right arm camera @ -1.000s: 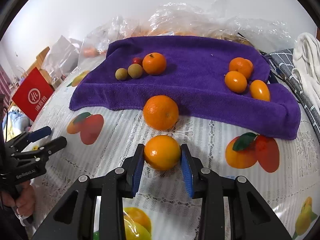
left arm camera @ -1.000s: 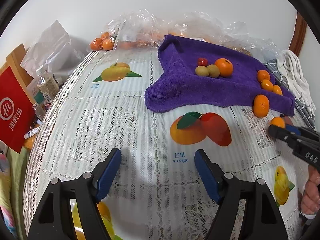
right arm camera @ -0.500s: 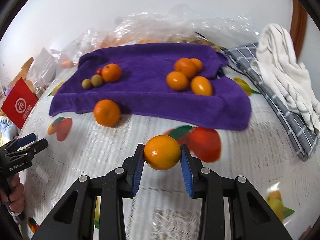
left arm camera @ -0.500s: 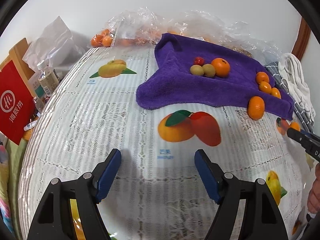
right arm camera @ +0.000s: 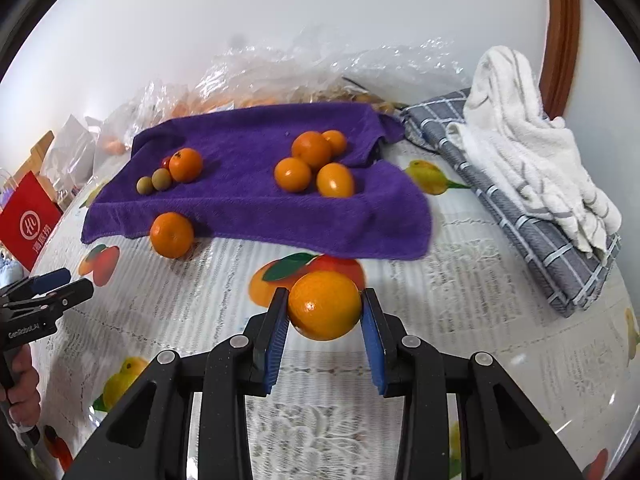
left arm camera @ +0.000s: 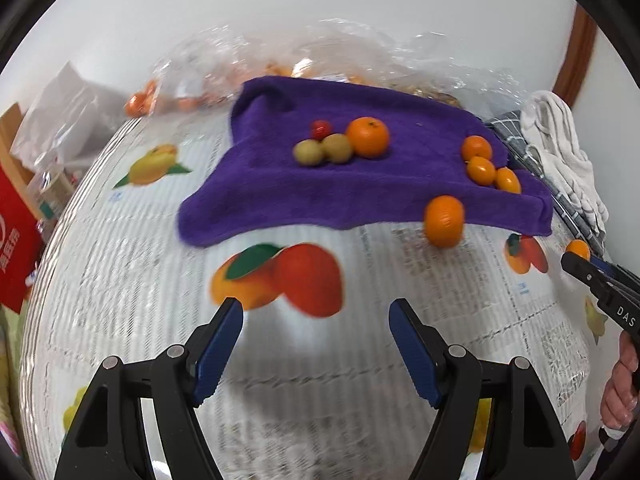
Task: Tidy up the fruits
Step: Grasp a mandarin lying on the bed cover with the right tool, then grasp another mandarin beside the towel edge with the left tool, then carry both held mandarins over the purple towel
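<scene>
**Orange in the right jaws, headed for the towel's right-hand cluster**

Left wrist view: the left gripper stands open with nothing between its pads, hanging over the fruit-printed tablecloth. Ahead lies the purple towel. On it I count two groups — one orange with two small green-brown fruits and one tiny red fruit, then three oranges visible near the right end. One loose orange sits on the cloth against the towel's front edge. At the far right the right gripper's tip shows, with a sliver of orange peel in it.

Right wrist view: the right gripper is clamped on one orange, held above the tablecloth, short of the towel. From here the right-hand cluster counts four oranges, not three. A white towel lies on a grey checked cloth to the right.

The step in hand looks like carrying — the held orange is likely bound for the four-orange cluster. The next move calls for reaching forward over the towel's edge, lowering beside the group without knocking it, then releasing. The loose orange remains to collect.
</scene>
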Demonstrator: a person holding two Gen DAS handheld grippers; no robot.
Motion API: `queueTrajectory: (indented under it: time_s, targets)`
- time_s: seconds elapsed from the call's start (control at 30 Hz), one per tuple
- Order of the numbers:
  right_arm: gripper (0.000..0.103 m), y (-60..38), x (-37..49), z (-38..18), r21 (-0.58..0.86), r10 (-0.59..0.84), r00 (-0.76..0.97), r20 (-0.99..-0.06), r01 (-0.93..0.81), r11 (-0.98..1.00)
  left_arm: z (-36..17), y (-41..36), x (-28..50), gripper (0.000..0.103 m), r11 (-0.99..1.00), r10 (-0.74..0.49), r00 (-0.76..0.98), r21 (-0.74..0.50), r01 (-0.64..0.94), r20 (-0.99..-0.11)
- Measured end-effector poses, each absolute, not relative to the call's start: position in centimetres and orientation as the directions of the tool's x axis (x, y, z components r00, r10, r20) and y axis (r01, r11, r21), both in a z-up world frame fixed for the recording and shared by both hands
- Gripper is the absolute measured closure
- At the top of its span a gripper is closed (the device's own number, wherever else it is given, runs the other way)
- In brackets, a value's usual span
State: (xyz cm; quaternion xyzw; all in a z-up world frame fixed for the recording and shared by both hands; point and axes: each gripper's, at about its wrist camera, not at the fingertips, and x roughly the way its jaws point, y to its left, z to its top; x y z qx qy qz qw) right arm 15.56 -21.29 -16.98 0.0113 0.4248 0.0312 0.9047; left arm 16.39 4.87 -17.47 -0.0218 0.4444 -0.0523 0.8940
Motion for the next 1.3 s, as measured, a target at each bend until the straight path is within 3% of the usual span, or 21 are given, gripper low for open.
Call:
queueTrajectory:
  time_s: [0.53,0.87,1.17,1.3]
  targets:
    - [0.067,-23.8,15.4,-17.3,0.034,0.038,0.643,-0.765,-0.019,0.999,-16.6,-0.4,20.1,0.029,0.964,-0.262,0.583,-0.186,0.188,-0.769]
    - [0.067,-25.0,15.7,-17.7,-0.004,0.009,0.643,-0.766,-0.02,1.0,-17.8,-1.6,22.3,0.045,0.954,-0.301,0.551,-0.234,0.19,-0.779]
    - [0.067,-25.3,15.8,-18.1,-0.003,-0.001,0.63,-0.777,-0.002,1.0,-18.3,-2.3,23.5,0.07,0.934,-0.356,0.504,-0.294,0.201,-0.787]
    - [0.067,-24.8,15.6,-17.8,0.004,0.004,0.633,-0.774,-0.001,1.0,-17.9,-2.4,23.3,0.071,0.939,-0.344,0.502,-0.274,0.209,-0.794]
